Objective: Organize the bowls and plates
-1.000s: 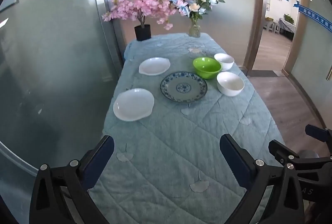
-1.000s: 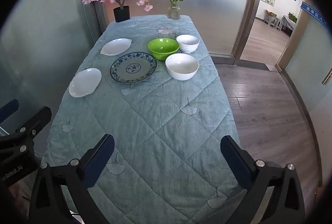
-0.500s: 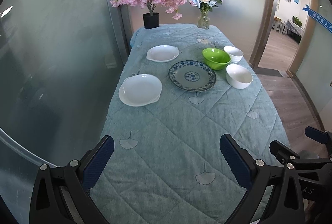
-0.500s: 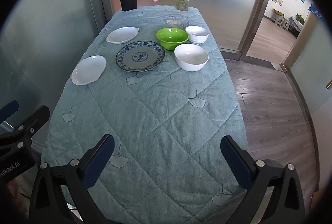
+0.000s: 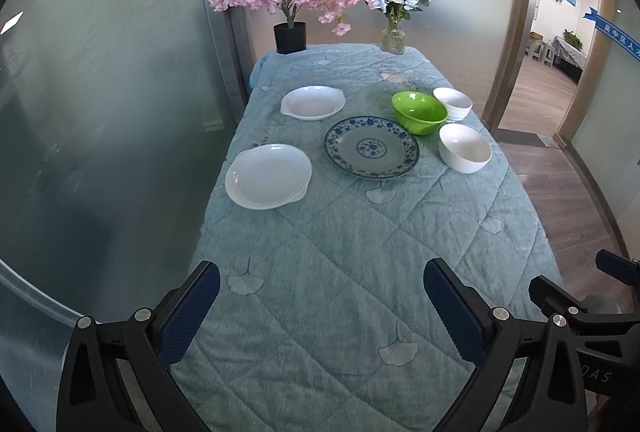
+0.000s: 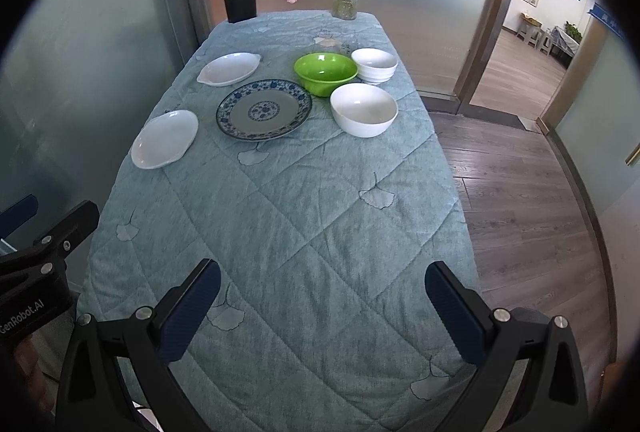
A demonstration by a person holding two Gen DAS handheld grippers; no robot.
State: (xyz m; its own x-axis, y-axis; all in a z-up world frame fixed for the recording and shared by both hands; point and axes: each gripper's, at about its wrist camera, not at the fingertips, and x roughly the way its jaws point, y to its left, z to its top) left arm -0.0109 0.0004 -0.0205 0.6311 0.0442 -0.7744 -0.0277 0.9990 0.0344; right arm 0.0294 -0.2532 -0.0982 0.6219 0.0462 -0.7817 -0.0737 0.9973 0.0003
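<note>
left tool (image 5: 320, 296): black angular frame is carrying dark blue ribbed pads (image 5: 188, 316), silver screw heads are showing on each arm | right tool (image 6: 322, 298): same black frame, blue pads, silver screws | white lettering "GenRobot.AI" is showing on the left tool's body in the right wrist view

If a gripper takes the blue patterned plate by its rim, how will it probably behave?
The blue patterned plate looks glazed, so it may slip between the pads. It seems rigid and probably breakable, like ceramic. It lies flat and low on the soft quilted cloth, so getting a finger under the rim is likely awkward; pushed, it would probably drag, not roll.
</note>
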